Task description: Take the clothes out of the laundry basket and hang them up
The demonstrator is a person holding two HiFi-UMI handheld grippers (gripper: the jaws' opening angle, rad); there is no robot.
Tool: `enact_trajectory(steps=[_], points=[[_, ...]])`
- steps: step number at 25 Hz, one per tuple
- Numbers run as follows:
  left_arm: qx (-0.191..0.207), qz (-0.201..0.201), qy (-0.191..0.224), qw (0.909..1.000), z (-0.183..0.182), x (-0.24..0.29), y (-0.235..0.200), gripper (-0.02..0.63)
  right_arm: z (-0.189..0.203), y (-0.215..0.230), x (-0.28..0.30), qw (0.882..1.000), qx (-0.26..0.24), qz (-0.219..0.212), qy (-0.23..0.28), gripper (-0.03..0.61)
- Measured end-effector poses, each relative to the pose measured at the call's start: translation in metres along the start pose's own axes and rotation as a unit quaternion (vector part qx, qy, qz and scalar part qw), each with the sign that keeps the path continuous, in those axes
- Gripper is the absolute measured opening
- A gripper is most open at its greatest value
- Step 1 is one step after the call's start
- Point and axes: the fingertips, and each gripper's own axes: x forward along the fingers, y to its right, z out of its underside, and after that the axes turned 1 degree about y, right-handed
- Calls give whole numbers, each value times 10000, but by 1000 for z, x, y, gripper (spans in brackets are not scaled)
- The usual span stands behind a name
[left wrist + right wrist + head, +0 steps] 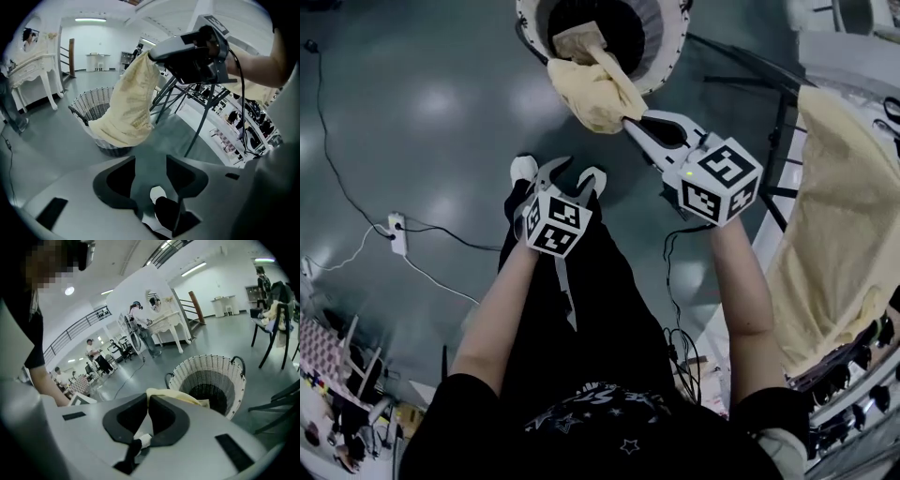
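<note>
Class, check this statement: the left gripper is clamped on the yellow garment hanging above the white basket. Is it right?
No. It is the right gripper that is clamped on the yellow garment hanging above the white basket; the right gripper view shows cloth pinched between its closed jaws. The left gripper is open and empty.

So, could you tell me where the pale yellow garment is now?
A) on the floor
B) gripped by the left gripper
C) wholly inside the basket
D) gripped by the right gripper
D: the right gripper is shut on the pale yellow garment, hanging over the laundry basket; the left gripper is open and empty.
</note>
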Motion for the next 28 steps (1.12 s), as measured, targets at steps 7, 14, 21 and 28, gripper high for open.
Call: enact_trajectory(steps=[7,14,21,28], points=[[-336,-128,530,9979,-13,2,-18,266,-39,-36,10,9942,957,-429,243,17],[-1546,15,1172,9810,-33,27,-31,348,-45,-56,25,9925,1022,-671,92,17],[-2681,-244,1673,9484,-58,37,-64,279,-51,-63,31,9917,1005,-805,-48,17],[-2312,-712,1760,9542,-47,15,-95,35,-58,-54,30,9925,956,-743,159,17]])
